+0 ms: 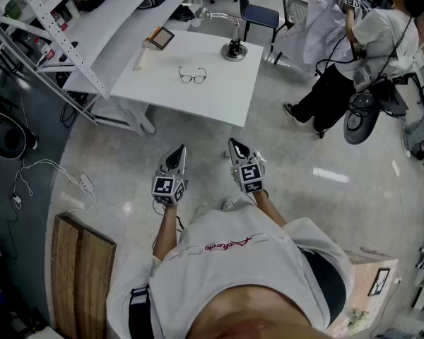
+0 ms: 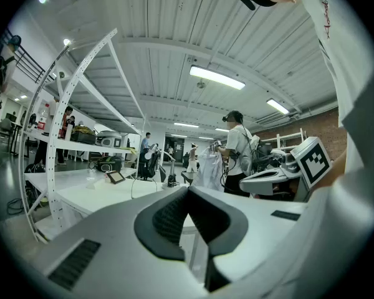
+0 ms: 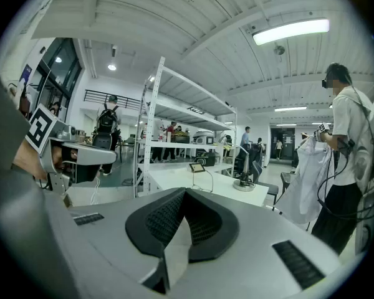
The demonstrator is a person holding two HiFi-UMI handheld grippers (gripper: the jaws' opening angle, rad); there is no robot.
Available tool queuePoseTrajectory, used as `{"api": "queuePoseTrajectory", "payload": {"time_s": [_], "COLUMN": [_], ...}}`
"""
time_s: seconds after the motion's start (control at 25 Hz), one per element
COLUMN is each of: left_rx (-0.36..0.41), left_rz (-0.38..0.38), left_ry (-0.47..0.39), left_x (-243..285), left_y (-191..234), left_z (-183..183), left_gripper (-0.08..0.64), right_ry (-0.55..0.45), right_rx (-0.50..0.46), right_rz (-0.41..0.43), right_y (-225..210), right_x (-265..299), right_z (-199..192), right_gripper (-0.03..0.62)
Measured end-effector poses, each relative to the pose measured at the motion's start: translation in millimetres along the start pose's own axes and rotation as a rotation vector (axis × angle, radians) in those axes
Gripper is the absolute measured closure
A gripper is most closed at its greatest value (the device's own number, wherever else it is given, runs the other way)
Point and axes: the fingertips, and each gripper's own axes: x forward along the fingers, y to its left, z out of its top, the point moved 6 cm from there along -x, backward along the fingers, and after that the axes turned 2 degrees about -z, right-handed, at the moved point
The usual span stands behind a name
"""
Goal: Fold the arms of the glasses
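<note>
Holding both grippers low, close to the chest and side by side, the person aims them forward at the table (image 1: 222,94) from well short of it. The left gripper (image 1: 178,152) has its jaws pressed tip to tip on nothing, and the right gripper (image 1: 237,145) is the same. The glasses (image 1: 192,75) lie near the table's middle, arms seemingly unfolded. A small tablet (image 1: 160,38) and a round-based stand (image 1: 234,50) sit farther back. Red script on the shirt (image 1: 230,244) is too small to read.
</note>
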Motion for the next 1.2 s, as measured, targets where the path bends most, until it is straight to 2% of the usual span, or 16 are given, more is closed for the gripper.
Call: {"api": "queuePoseTrajectory", "payload": {"time_s": [0.36,0.6,1.2], "left_rx": [0.009,0.005,-0.012], "left_rz": [-0.009,-0.012,-0.068], "left_ry": [-0.005,-0.006,0.003], "left_x": [5,-1,-27], "left_y": [-2,-1,28], "left_z": [9,7,-4], "left_gripper": [0.537,0.537,0.537], "right_ry": [-0.004,-0.018,0.035], "right_rx": [0.000,0.035,0.020], "right_rz": [-0.001,0.013,-0.023], "right_y": [-1,5,51], "right_x": [2,-1,4], "right_z": [4,3,-2], "right_gripper": [0.577,0.578,0.578]}}
